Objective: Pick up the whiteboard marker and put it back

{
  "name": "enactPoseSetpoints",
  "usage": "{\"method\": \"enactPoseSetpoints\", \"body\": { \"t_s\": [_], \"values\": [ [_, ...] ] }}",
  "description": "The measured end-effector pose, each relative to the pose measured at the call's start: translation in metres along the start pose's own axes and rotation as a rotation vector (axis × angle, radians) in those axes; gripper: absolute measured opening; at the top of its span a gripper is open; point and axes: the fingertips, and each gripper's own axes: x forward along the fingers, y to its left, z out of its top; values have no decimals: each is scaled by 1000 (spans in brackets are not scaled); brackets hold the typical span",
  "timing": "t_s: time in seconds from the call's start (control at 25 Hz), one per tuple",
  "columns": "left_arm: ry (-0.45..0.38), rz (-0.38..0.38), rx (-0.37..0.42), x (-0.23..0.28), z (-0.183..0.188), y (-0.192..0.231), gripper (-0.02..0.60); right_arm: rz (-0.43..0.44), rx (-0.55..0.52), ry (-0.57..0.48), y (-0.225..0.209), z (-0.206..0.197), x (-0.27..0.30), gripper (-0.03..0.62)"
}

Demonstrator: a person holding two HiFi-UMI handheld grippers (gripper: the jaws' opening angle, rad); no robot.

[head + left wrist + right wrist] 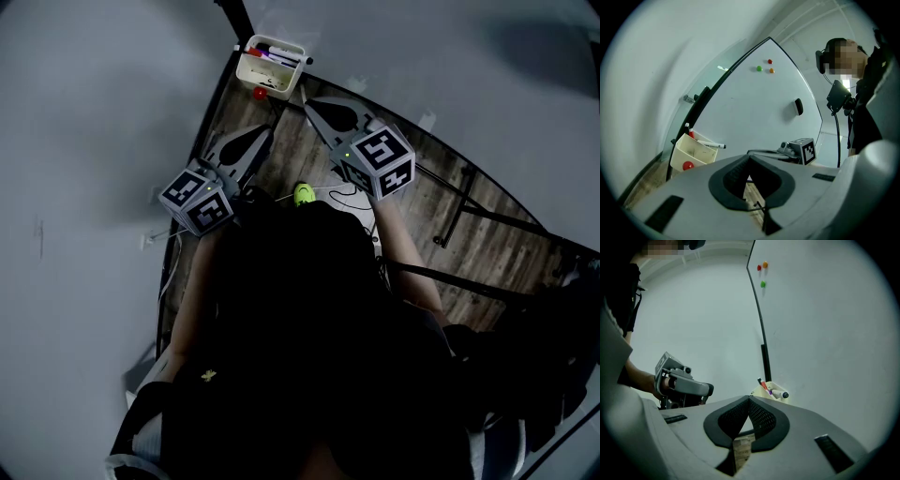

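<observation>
My left gripper [749, 158] has its jaws closed tip to tip, with nothing between them. Through the small gap behind the tips I see only the wooden floor [292, 161]. My right gripper [749, 399] is closed the same way and holds nothing. The two sit side by side and point the same way. From the left gripper, the right one shows just off to the right, its marker cube [809, 150] facing me.

Just beyond both sets of tips is a cream tray [696, 153] fixed at the foot of the whiteboard [754, 108]. It lies ahead and to the left of my left gripper, and ahead and slightly to the right of my right one. The whiteboard marker [710, 145] is in that tray, apart from both grippers. It lies across the rim with its dark cap sticking out past the edge. A red-capped pen [691, 134] stands at the tray's far end, and a red round magnet [687, 165] sits on the tray's front wall.

Further ahead, up the board, a dark eraser [798, 106] clings to the surface. Near the top corner are three small magnets: red [769, 61], green [759, 69] and orange [771, 71].
</observation>
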Motion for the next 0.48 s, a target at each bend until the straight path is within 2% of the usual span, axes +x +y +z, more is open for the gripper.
{"method": "enactPoseSetpoints", "body": {
  "t_s": [0.24, 0.48],
  "values": [
    [-1, 15, -7, 4, 5, 9, 3, -2, -2, -5, -13, 7, 13, -2],
    [9, 4, -13, 4, 3, 21, 3, -40, -7, -7, -29, 6, 27, 52]
  ]
}}
